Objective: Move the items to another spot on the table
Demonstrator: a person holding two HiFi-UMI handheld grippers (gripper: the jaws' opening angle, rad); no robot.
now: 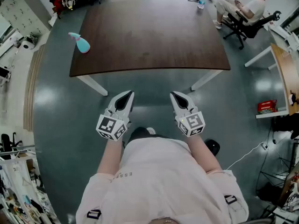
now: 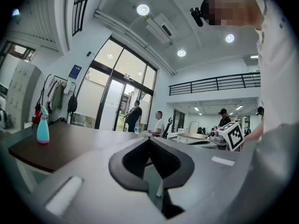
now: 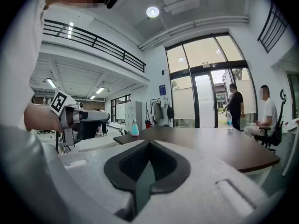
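The left gripper (image 1: 127,95) and the right gripper (image 1: 174,95) are held side by side above the floor (image 1: 60,106), just short of the near edge of the dark brown counter (image 1: 149,36). Both are pointed towards the counter and are kept apart from it.

In the left gripper view, the fingers (image 2: 135,160) are seen clenched, with their tips pressed together and nothing caught between them. In the right gripper view, the same is seen: the tips are closed tight against each other and nothing is grasped.

A blue spray bottle (image 1: 80,43) with a pink head is placed upright near the left edge of the counter, towards its far corner, well apart from both grippers. A clear water bottle (image 1: 202,1) is seen upright at the far right corner, also well apart from the grippers. The rest of the counter top is seen as a bare brown surface.

Beyond the far right corner, a person (image 1: 245,7) is seated in a black office chair (image 1: 247,28).
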